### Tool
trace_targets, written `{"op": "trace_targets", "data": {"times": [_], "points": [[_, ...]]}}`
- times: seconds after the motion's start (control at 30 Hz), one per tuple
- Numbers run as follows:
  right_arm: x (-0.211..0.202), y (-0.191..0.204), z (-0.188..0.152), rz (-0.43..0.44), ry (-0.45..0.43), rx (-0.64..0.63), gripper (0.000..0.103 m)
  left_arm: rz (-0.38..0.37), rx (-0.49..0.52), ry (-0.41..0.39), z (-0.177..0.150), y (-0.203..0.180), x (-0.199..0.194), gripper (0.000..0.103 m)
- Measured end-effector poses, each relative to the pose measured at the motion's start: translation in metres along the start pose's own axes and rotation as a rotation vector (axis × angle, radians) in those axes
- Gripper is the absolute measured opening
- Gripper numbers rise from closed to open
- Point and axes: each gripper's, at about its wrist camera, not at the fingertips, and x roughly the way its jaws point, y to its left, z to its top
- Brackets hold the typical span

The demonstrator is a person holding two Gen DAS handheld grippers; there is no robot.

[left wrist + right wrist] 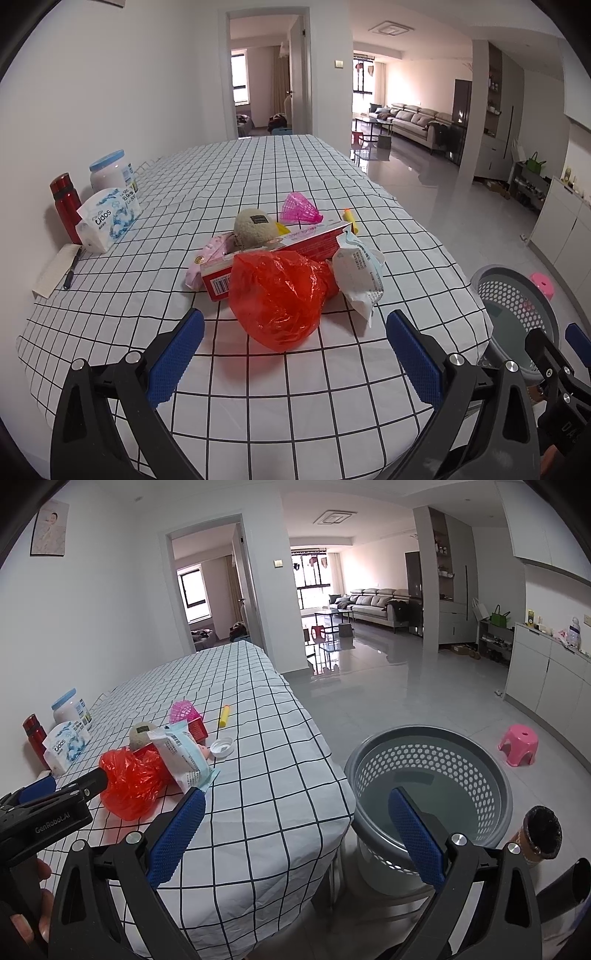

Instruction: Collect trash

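A crumpled red plastic bag (277, 299) lies on the checked tablecloth (258, 387), just ahead of my open left gripper (295, 350). Behind the bag sit a red carton (295, 240), a white-and-blue wrapper (360, 277), a pink packet (210, 258), a beige round thing (253, 227), a pink mesh cup (299, 208) and a yellow tube (351, 218). My right gripper (295, 830) is open past the table's edge, beside a grey perforated basket (428, 768) on the floor. The red bag (131, 779), wrapper (184, 757) and a white lid (221, 746) also show there.
By the wall stand a red bottle (66, 206), a white jar with a blue lid (110, 171) and a tissue pack (109, 218); a pen lies on paper (55, 271). A pink stool (517, 744) and a brown tube (537, 836) are on the floor.
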Motion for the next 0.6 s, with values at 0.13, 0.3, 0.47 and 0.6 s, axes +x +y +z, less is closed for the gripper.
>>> {"op": "trace_targets", "data": {"times": [0.13,0.3,0.47,0.6], "points": [[0.008,0.004,-0.001,0.034,0.010,-0.006,0.095,0.011,0.002,0.013,-0.003,0.006,0.007,0.097],[0.022,0.013,0.000,0.087,0.023,-0.015,0.095,0.043,-0.002,0.024,-0.006,0.024,0.017,0.097],[0.050,0.027,0.003,0.164,0.081,-0.036,0.095,0.074,-0.046,0.035,-0.008,0.051,0.029,0.097],[0.075,0.043,0.007,0.212,0.114,-0.077,0.095,0.109,-0.086,0.053,-0.008,0.070,0.040,0.097]]}}
